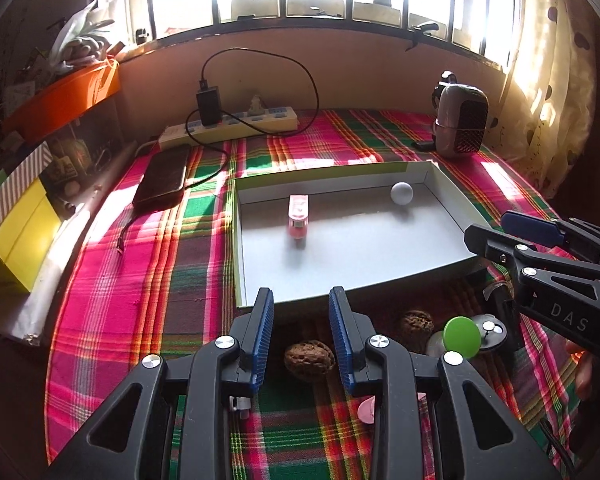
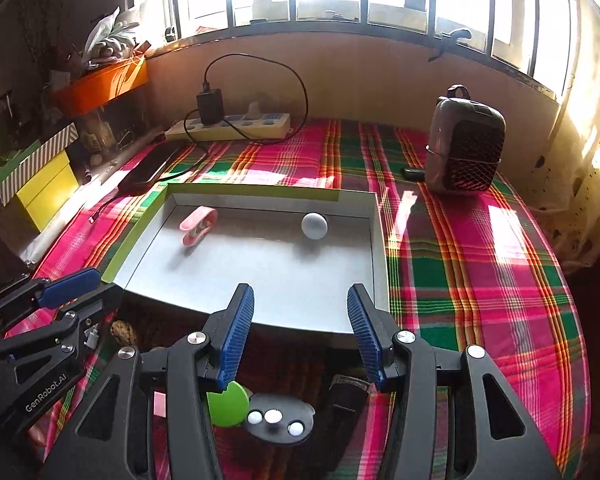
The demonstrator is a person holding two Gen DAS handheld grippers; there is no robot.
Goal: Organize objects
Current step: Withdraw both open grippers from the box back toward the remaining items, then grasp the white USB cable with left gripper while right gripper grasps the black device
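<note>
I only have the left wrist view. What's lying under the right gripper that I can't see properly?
Observer: A black disc with three small round pieces on it lies below the right gripper, beside the green disc.
Operator: Anything right of that?
Observer: A dark strap-like item lies on the cloth near the right finger; I cannot tell what it is.
Operator: And the pink thing in the tray?
Observer: From the right wrist view, the pink item is a folded loop lying on its side in the tray.
</note>
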